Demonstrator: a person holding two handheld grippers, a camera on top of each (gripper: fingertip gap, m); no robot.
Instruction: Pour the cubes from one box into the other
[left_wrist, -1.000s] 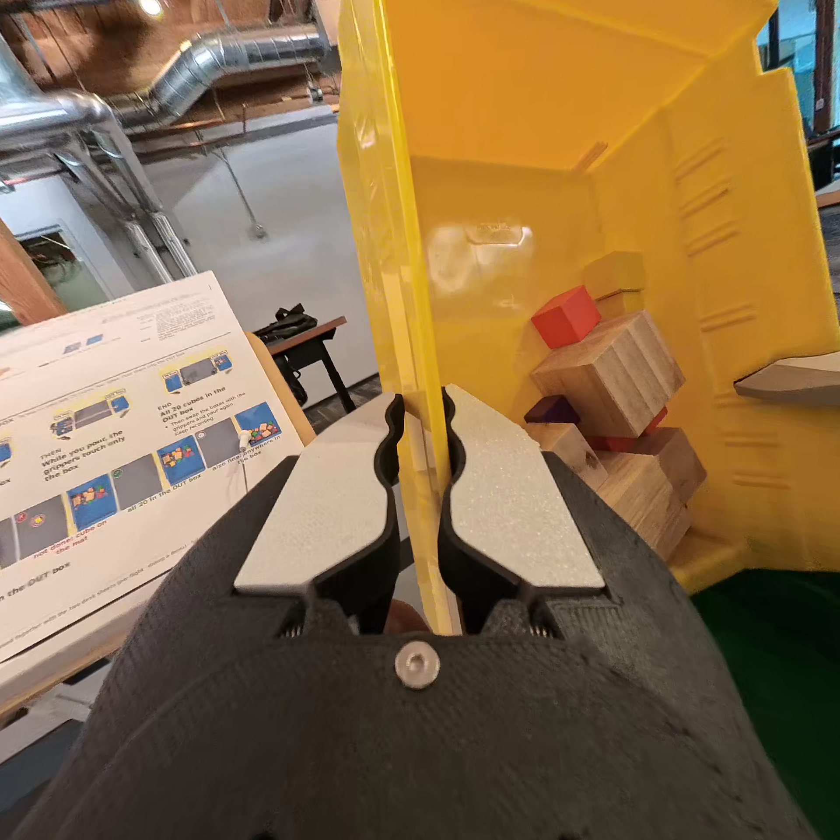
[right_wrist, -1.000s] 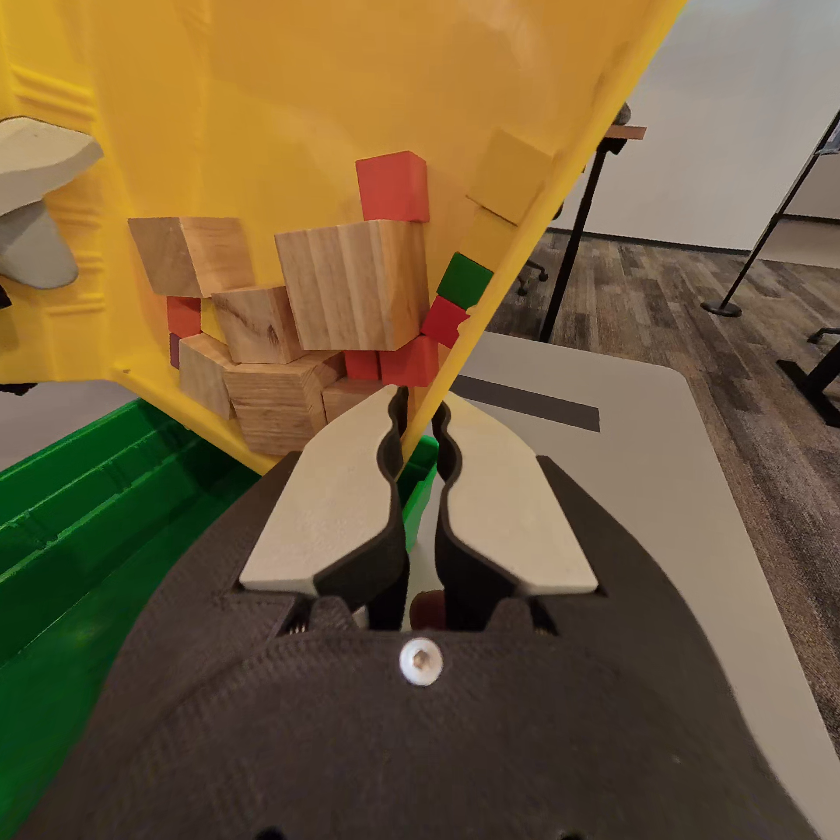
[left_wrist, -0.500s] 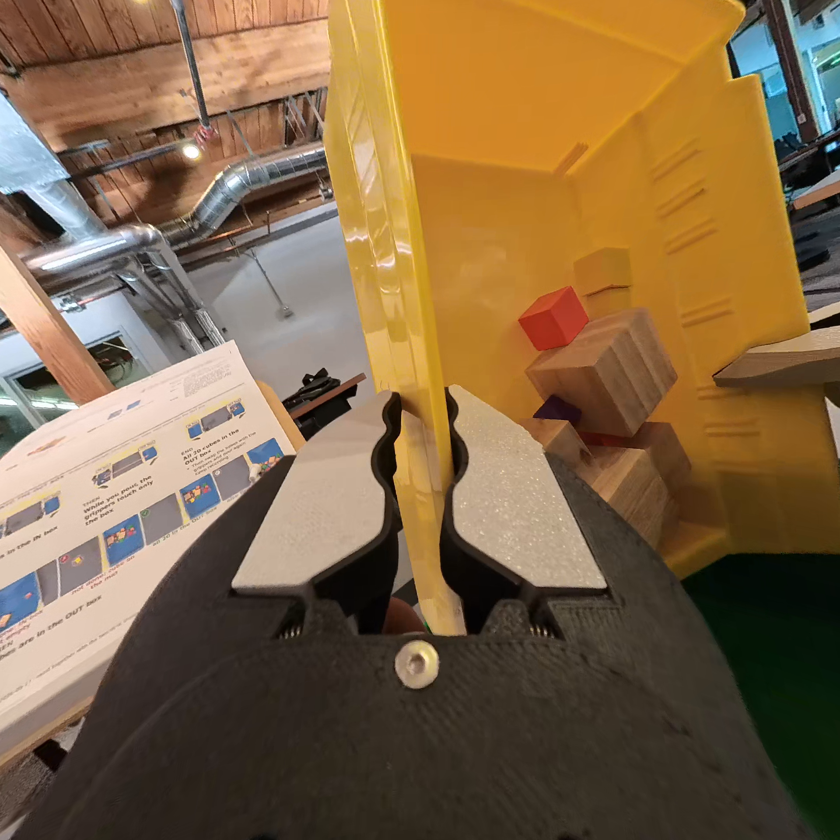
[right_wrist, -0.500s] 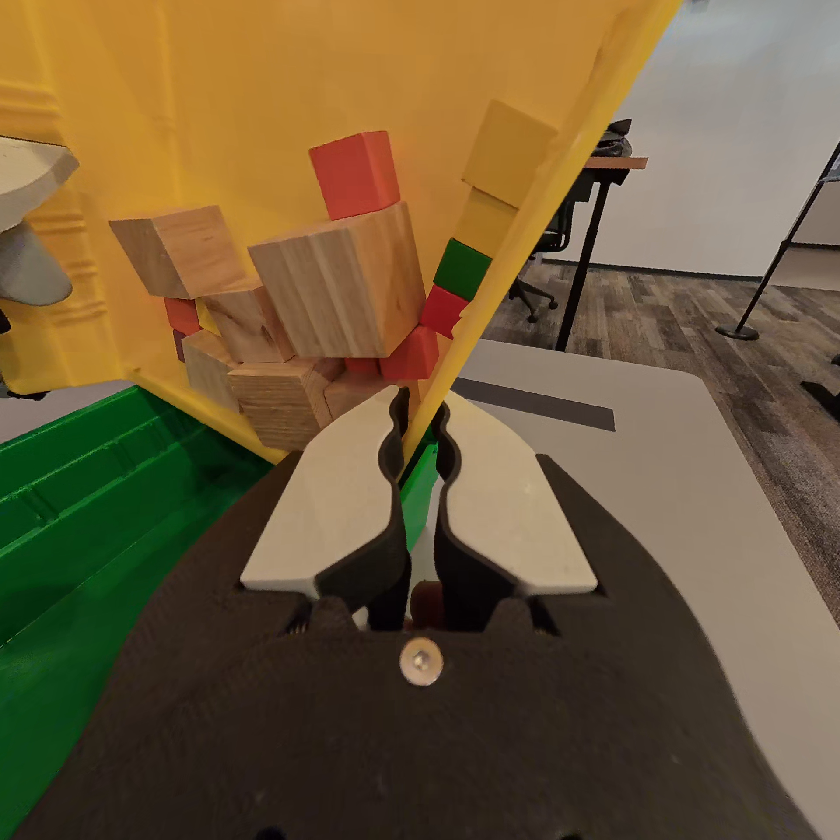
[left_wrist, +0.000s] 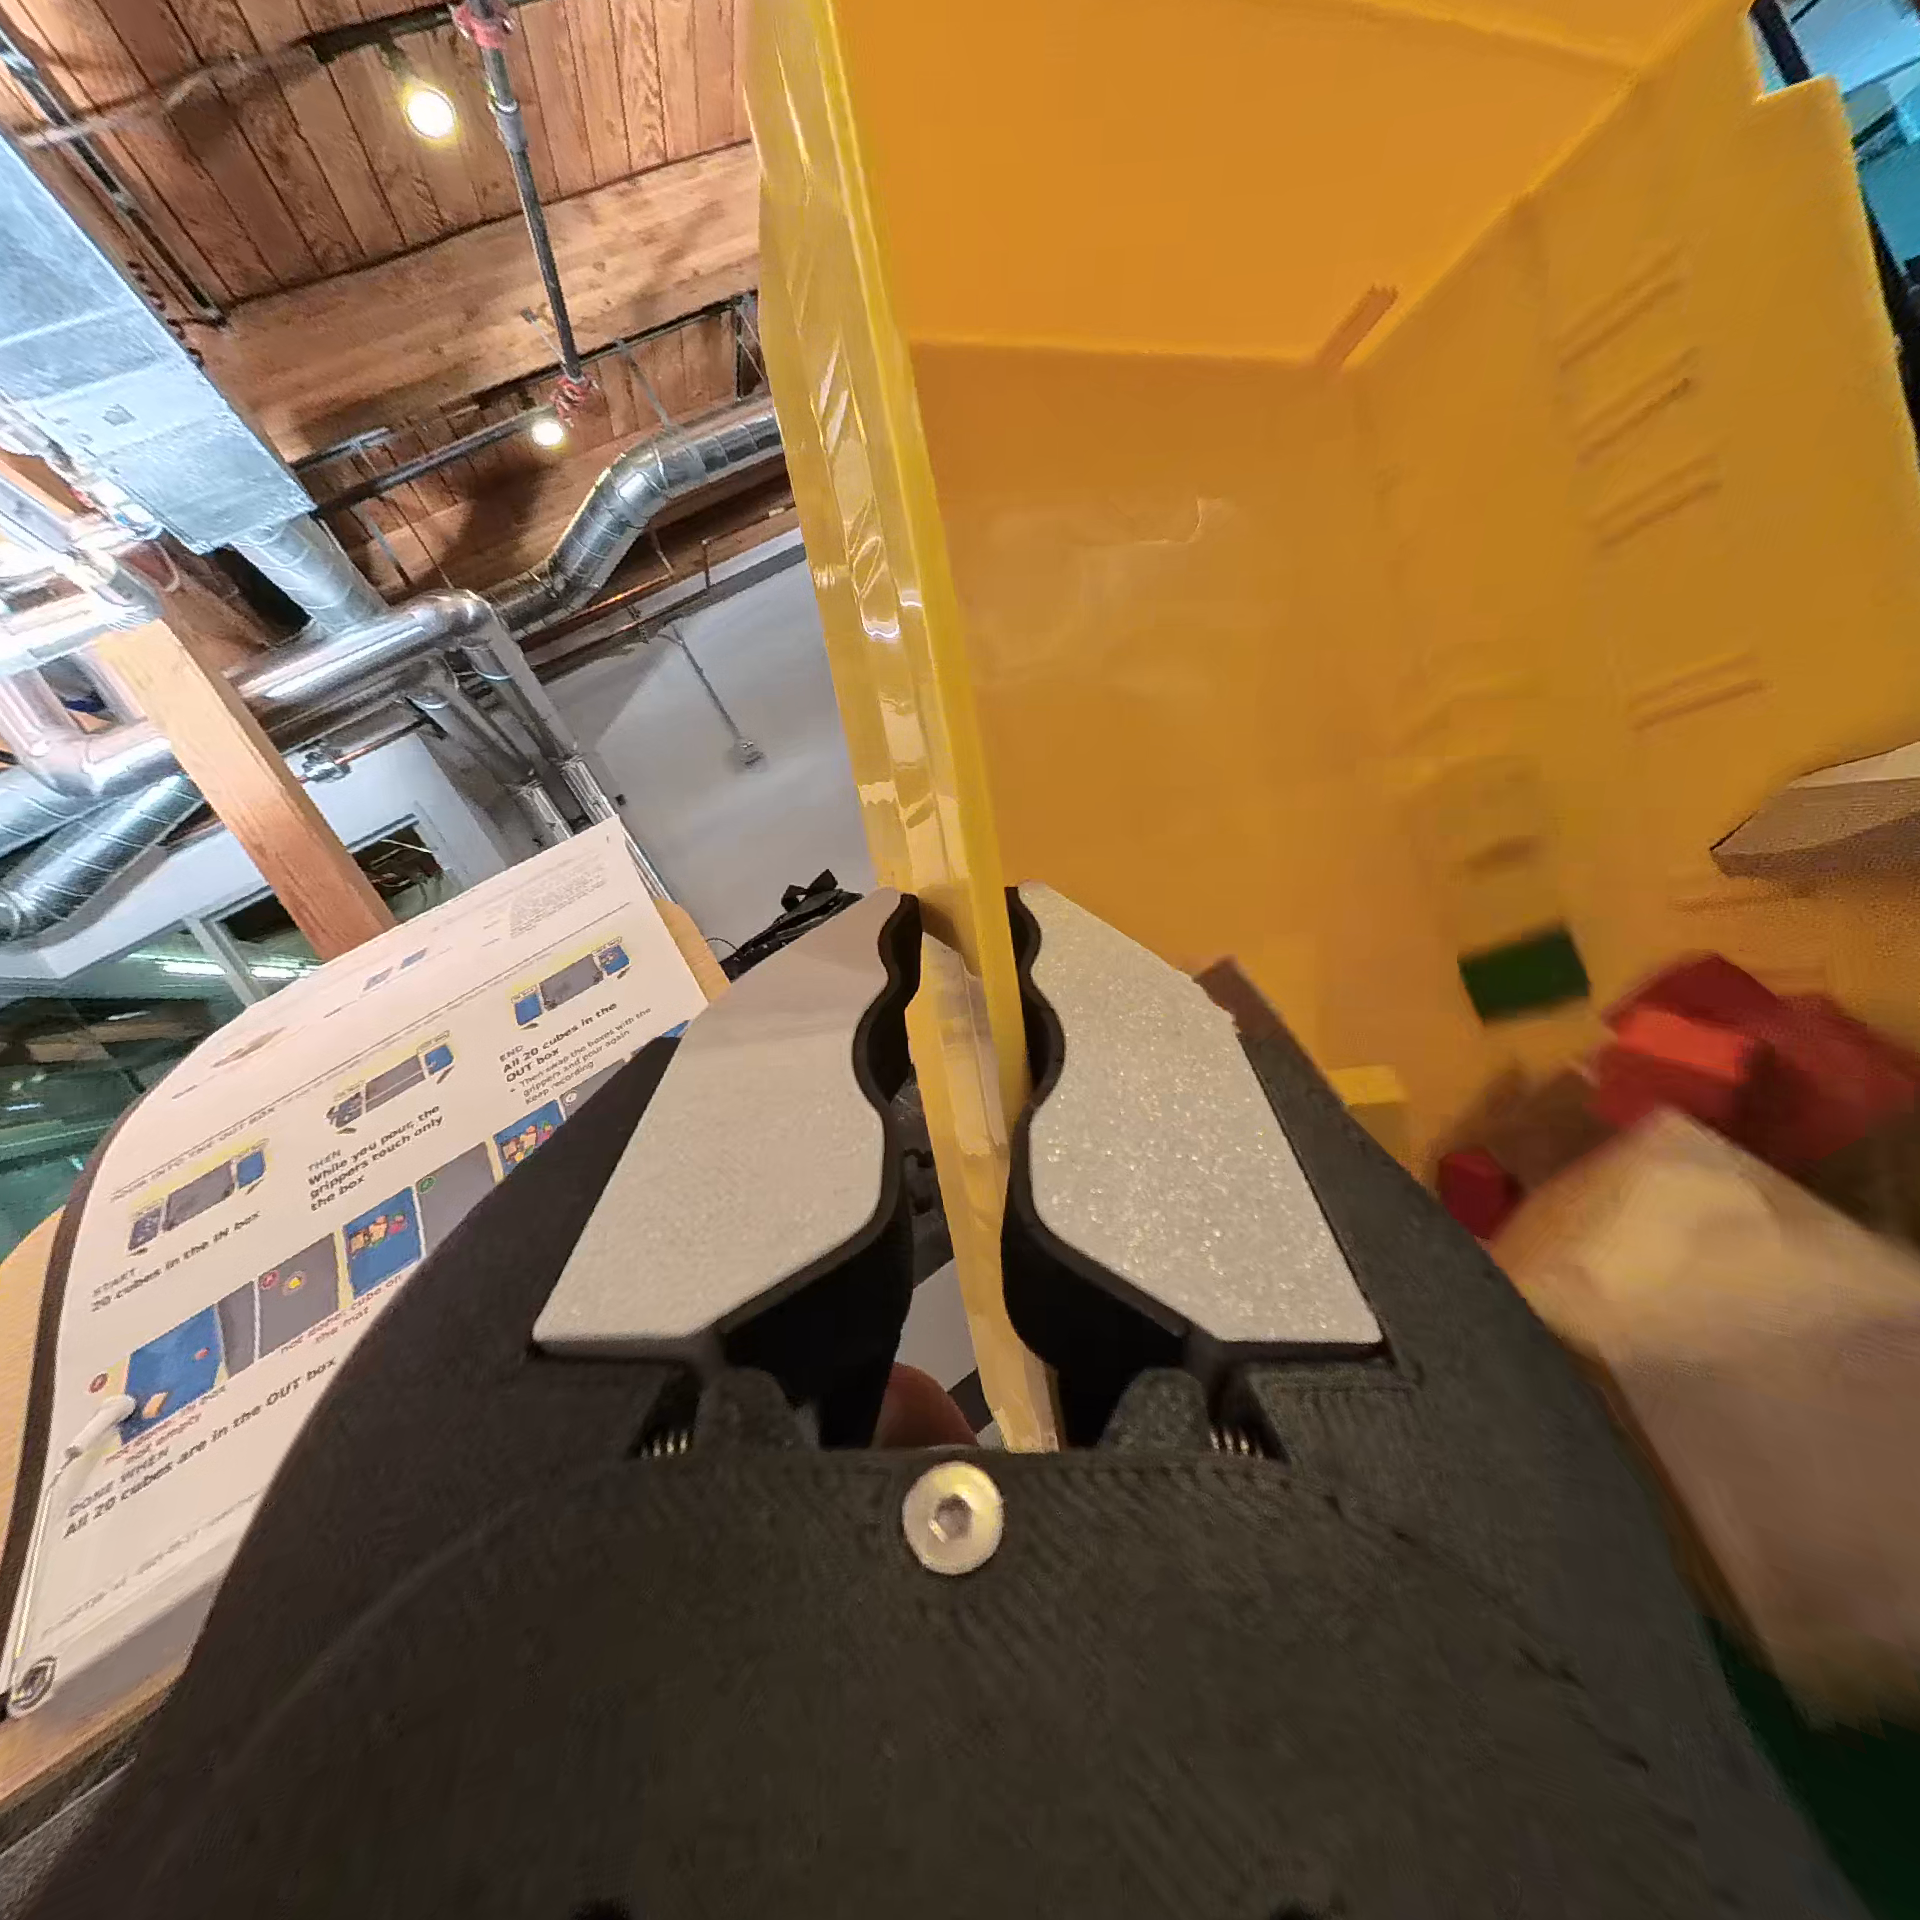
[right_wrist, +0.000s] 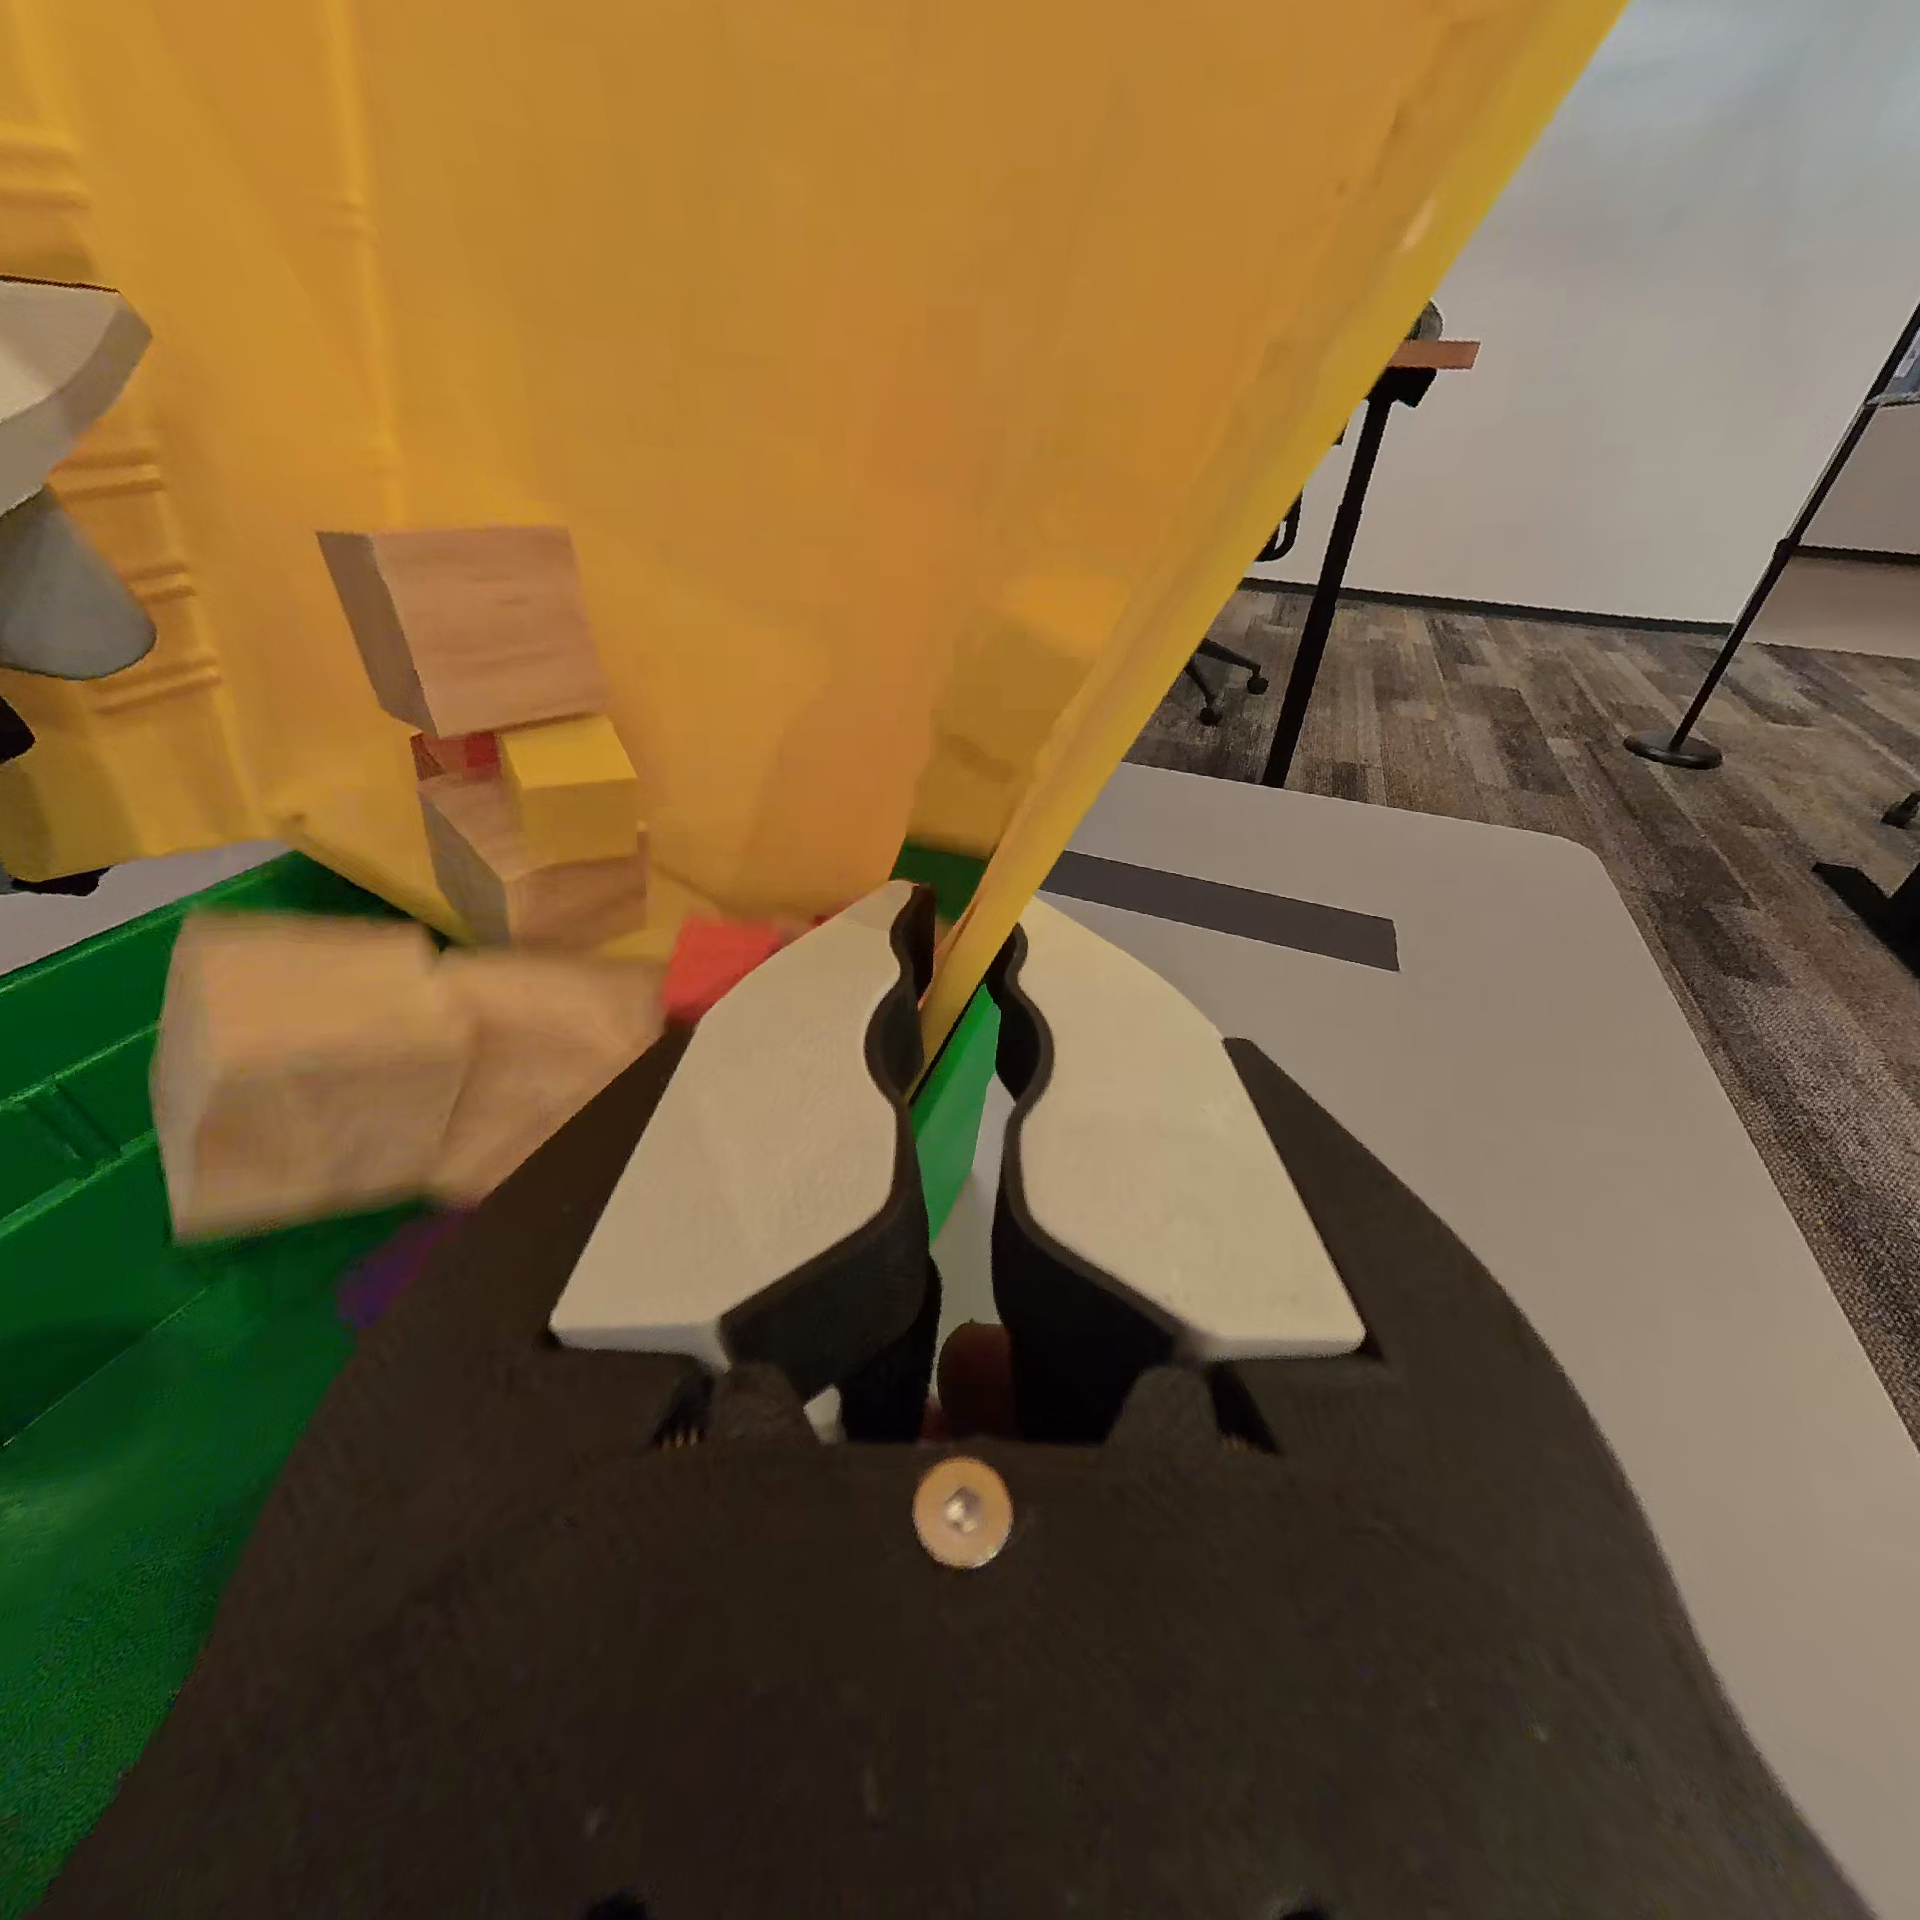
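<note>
The yellow box (left_wrist: 1195, 623) is tipped steeply on its side above the green box (right_wrist: 125, 1403). My left gripper (left_wrist: 966, 914) is shut on the yellow box's left wall. My right gripper (right_wrist: 961, 925) is shut on its right wall (right_wrist: 1091, 748). Wooden and coloured cubes are tumbling out, blurred: a large wooden cube (right_wrist: 301, 1081) falls over the green box, and a red cube (left_wrist: 1704, 1039), a green cube (left_wrist: 1522, 971) and a pale wooden cube (left_wrist: 1704, 1351) show in the left wrist view. A few cubes (right_wrist: 488, 623) still lie against the yellow box's lower wall.
A printed instruction sheet (left_wrist: 312, 1195) stands on a board to the left. A grey table top (right_wrist: 1558, 1091) with a dark strip lies to the right of the boxes. Table legs and a stand base stand on the wooden floor (right_wrist: 1558, 707) beyond.
The yellow box has tilted further up. The stack of cubes that rested in its lower corner has broken loose and slides out toward the green box. Both grippers keep their hold.
</note>
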